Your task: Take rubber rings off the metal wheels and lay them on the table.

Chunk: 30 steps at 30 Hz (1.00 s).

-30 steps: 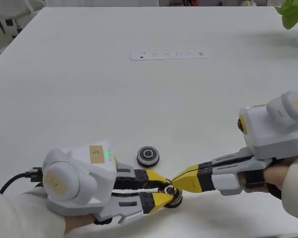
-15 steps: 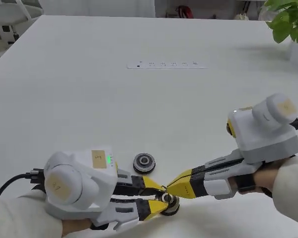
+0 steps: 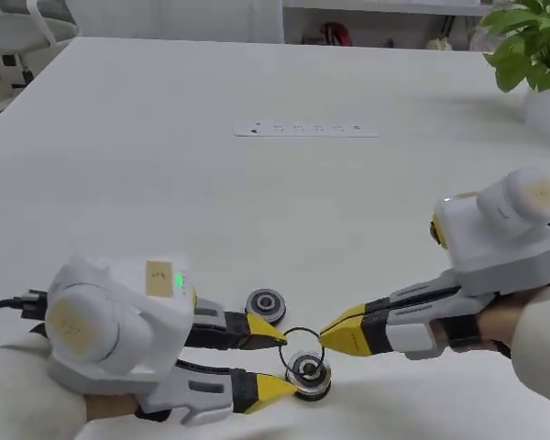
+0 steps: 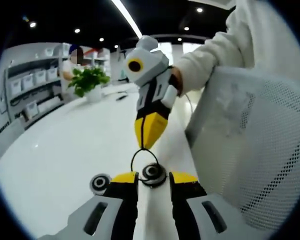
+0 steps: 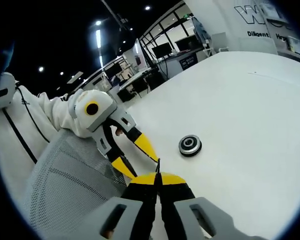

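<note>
Rubber ring (image 3: 300, 328): a thin black loop just above the near wheel, pinched at one side by the right hand-held gripper. Can't tell if its lower side is on the wheel rim or off it.

- Surface (image 3: 165, 165): white and mostly bare. All the work sits at its near edge.
- Pot (image 3: 543, 110): white, at the far right corner, with a green plant (image 3: 522, 46) in it.
- Left hand-held gripper (image 3: 277, 362): comes in from the lower left with its jaws spread. The yellow tips sit either side of the near wheel. In the left gripper view (image 4: 153, 179) the wheel is right between the tips, but I can't tell if they touch it.
- Right hand-held gripper (image 3: 335, 341): comes in from the right, jaws closed on the ring. In the right gripper view (image 5: 158, 177) the tips meet with the thin black strand rising from between them.
- Power strip (image 3: 304, 129): white, lying flat mid-surface, well away from the work.
- Near wheel (image 3: 309, 371): metal, lying flat at the left tips, directly under the loop.
- Second wheel (image 3: 266, 305): lying flat just beyond the left gripper's upper jaw, apart from the near wheel, with a dark band round its rim.
</note>
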Each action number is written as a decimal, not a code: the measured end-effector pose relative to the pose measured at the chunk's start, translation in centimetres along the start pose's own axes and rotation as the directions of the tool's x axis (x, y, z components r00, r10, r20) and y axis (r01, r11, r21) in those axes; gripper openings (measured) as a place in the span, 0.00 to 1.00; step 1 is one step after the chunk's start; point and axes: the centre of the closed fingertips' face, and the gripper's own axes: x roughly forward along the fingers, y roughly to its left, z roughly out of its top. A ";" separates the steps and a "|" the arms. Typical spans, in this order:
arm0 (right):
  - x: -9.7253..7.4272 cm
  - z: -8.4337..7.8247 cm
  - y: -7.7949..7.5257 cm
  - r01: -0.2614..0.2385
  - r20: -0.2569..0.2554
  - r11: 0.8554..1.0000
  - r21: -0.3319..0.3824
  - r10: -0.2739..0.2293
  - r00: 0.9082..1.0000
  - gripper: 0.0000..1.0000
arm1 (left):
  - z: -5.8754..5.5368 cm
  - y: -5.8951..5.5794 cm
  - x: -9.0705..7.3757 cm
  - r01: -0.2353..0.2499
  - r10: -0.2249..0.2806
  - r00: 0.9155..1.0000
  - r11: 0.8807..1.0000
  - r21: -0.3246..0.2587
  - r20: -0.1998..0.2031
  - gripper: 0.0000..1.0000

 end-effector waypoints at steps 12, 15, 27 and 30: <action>-0.2 1.4 1.4 -0.030 0.032 0.999 -0.019 0.031 0.999 0.00 | -0.9 0.5 -5.4 -0.050 0.050 0.999 0.995 -0.083 0.001 0.64; 0.0 1.6 1.8 -0.044 0.029 0.999 -0.022 0.045 0.999 0.00 | -1.9 0.9 -6.7 -0.087 0.084 0.996 0.993 -0.081 -0.037 0.68; 2.9 1.9 3.5 -0.126 -0.032 0.991 -0.037 0.124 0.992 0.00 | -3.5 1.4 -9.2 -0.170 0.165 0.985 0.976 -0.134 -0.049 0.72; 3.9 1.3 3.8 -0.146 -0.067 0.989 -0.038 0.143 0.987 0.00 | -3.8 1.5 -9.7 -0.186 0.180 0.982 0.973 -0.139 -0.059 0.73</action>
